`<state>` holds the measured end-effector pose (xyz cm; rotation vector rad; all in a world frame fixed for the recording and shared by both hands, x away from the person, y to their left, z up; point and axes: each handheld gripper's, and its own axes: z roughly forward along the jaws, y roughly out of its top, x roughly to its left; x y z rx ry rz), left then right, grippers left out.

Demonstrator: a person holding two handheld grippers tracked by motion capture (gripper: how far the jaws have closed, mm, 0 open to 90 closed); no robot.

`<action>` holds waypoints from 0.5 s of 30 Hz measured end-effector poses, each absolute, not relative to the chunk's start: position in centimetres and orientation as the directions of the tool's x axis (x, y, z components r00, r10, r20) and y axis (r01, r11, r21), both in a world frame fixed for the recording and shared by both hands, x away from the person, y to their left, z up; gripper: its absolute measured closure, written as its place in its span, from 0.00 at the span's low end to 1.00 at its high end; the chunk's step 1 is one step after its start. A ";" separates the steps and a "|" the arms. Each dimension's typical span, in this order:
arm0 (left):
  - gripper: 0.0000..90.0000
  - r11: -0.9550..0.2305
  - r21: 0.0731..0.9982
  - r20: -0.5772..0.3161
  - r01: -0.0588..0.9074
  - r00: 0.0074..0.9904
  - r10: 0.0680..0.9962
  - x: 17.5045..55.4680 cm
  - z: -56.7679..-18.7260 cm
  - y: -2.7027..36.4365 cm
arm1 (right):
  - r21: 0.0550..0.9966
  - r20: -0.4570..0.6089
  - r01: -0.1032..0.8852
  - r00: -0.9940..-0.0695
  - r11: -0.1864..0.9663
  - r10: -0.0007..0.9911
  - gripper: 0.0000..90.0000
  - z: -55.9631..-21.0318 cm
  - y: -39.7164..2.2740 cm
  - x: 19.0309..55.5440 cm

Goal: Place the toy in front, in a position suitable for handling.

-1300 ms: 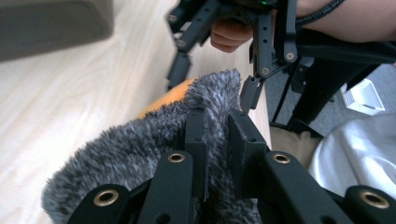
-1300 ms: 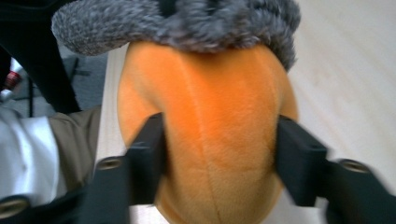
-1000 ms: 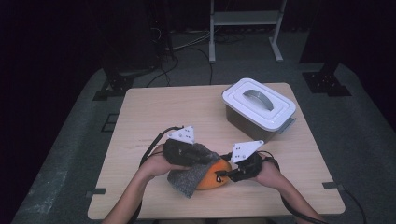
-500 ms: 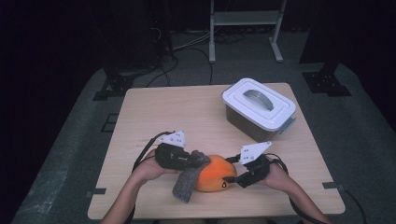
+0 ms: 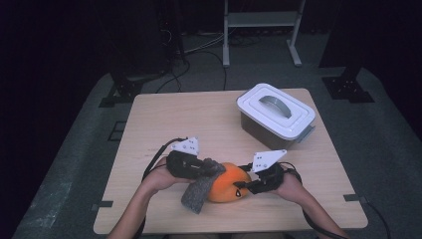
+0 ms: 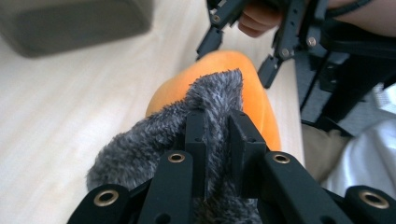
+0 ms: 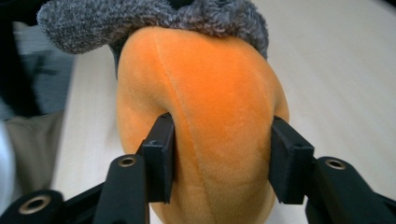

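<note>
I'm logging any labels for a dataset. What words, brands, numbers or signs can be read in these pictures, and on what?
None can be read.
White-lidded container: no label shows.
Orange plush toy and grey fuzzy cloth: no tag or print shows.
Left hand-held gripper and right hand-held gripper: plain black, unmarked.

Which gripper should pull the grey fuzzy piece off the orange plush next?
Left, probably. The left gripper is already shut on the grey fuzzy piece, while the right gripper clamps the orange plush from both sides and can hold it steady on the table.
</note>
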<state>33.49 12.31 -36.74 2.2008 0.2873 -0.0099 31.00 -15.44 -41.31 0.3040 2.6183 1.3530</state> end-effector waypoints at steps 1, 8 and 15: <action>0.88 -0.572 0.794 -0.107 0.205 0.974 0.201 33.6 -36.4 12.2 | 0.822 -0.088 0.084 -0.958 0.563 0.271 0.55 -41.2 -15.3 31.0; 0.88 -0.581 0.787 -0.116 0.207 0.975 0.190 33.9 -37.0 11.5 | 0.813 -0.109 0.080 -0.952 0.576 0.286 0.54 -41.5 -15.1 30.9; 0.88 -0.554 0.791 -0.173 0.258 0.964 0.201 33.4 -38.5 13.2 | 0.801 -0.077 0.093 -0.964 0.592 0.256 0.47 -42.2 -16.4 30.2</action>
